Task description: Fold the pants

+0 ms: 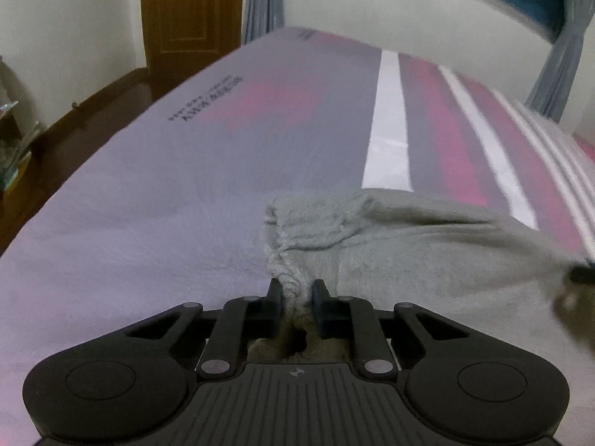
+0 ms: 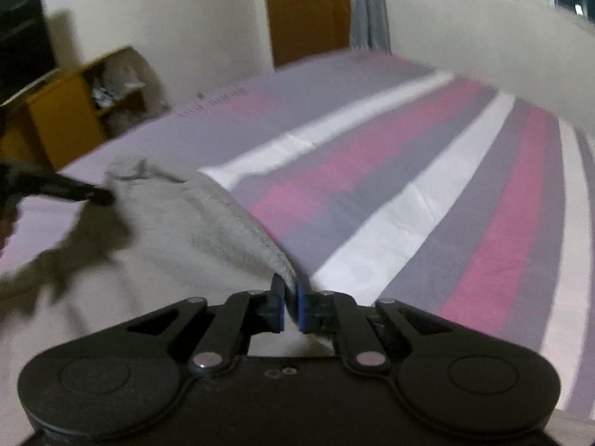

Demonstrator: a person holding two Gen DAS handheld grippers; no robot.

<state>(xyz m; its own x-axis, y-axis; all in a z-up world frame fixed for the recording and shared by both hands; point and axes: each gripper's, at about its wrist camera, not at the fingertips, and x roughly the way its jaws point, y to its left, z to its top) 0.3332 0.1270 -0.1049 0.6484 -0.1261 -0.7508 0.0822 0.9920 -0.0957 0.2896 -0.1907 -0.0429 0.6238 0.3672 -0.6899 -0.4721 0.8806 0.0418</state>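
Grey pants (image 1: 409, 245) lie on a bed with a lilac, pink and white striped sheet (image 1: 186, 186). My left gripper (image 1: 296, 290) is shut on a bunched corner of the pants, near its ribbed band. My right gripper (image 2: 291, 290) is shut on the opposite corner of the pants (image 2: 193, 230), along the same edge. The left gripper shows at the left of the right wrist view (image 2: 100, 197); the right gripper shows blurred at the right edge of the left wrist view (image 1: 580, 275). The cloth between them hangs slack on the bed.
The striped sheet (image 2: 427, 204) stretches ahead. A wooden door (image 1: 189, 18) and grey curtains (image 1: 260, 0) stand at the far wall. A yellow shelf unit (image 2: 74, 111) and a dark screen (image 2: 22, 37) stand left of the bed.
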